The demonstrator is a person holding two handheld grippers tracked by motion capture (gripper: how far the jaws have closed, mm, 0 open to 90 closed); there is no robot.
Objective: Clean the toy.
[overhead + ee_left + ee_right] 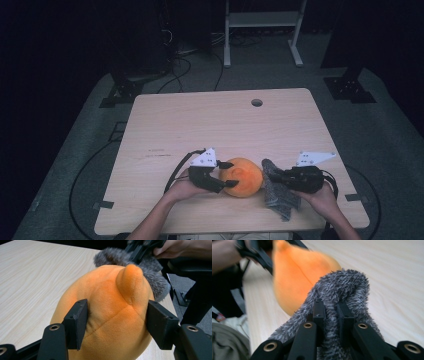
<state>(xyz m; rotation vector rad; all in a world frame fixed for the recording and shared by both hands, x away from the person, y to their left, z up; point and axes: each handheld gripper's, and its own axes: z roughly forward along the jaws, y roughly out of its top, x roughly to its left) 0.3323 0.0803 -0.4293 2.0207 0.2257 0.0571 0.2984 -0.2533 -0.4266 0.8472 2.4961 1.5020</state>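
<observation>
One orange plush toy (243,176) is lying on the single wooden surface (200,130). One grey fuzzy cloth (278,192) is resting just beside it. Two grippers are working there, the left gripper (224,174) and the right gripper (270,176), each carried by one hand.

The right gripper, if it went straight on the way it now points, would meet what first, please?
Probably the orange plush toy: the right gripper, shut on the grey fuzzy cloth, points toward it, with the cloth's fold leading. Depth between them is unclear.
</observation>
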